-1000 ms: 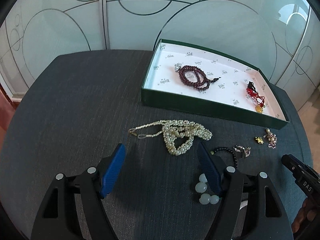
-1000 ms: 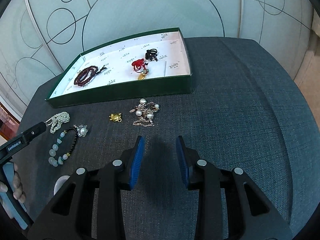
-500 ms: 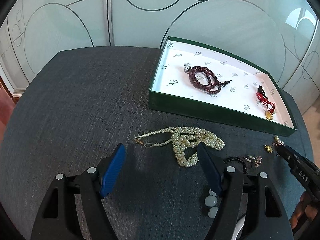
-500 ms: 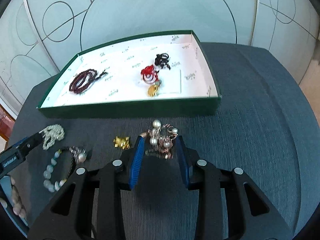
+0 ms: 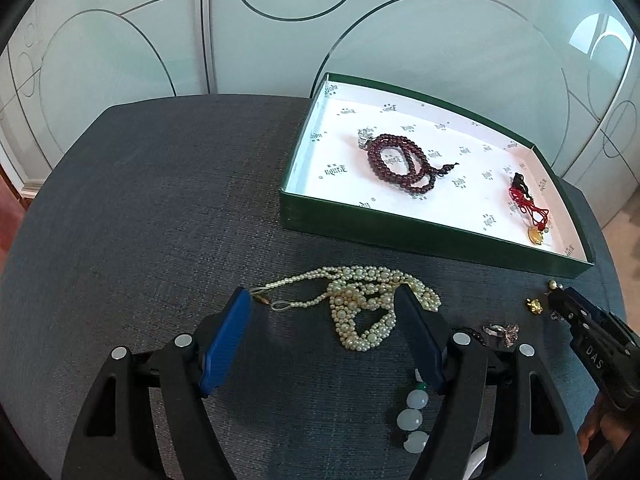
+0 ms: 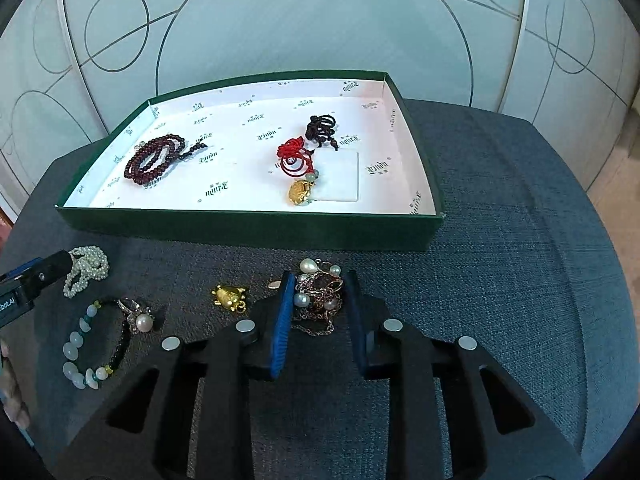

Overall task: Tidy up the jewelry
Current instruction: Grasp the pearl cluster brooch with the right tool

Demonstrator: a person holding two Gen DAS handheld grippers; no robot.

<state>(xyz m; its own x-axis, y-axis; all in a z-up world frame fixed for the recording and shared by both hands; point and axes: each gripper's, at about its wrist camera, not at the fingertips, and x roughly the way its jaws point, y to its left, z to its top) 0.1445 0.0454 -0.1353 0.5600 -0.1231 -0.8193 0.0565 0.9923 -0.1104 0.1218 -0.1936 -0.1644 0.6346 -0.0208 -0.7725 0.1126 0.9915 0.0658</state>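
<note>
A cluster of pearls and rose-gold chain (image 6: 320,292) lies on the dark table just in front of the green box (image 6: 248,228). My right gripper (image 6: 320,280) straddles it with its jaws closing, the blue pads close on both sides without a clear squeeze. My left gripper (image 5: 322,292) hangs open over the white pearl necklace (image 5: 360,300), its right finger above the strands. Inside the box lie a dark red bead bracelet (image 6: 154,158), a red cord with a gold pendant (image 6: 296,168) and a black knotted cord (image 6: 320,128).
On the table beside the cluster sit a gold charm (image 6: 230,298), a pearl ring (image 6: 138,318) and a jade bead bracelet (image 6: 80,352). The round table's edge curves close on the right. A frosted glass wall stands behind the box.
My right gripper has moved forward from bare table onto the pearl and chain cluster, and its jaws have narrowed. The left gripper has hardly moved and stays open.
</note>
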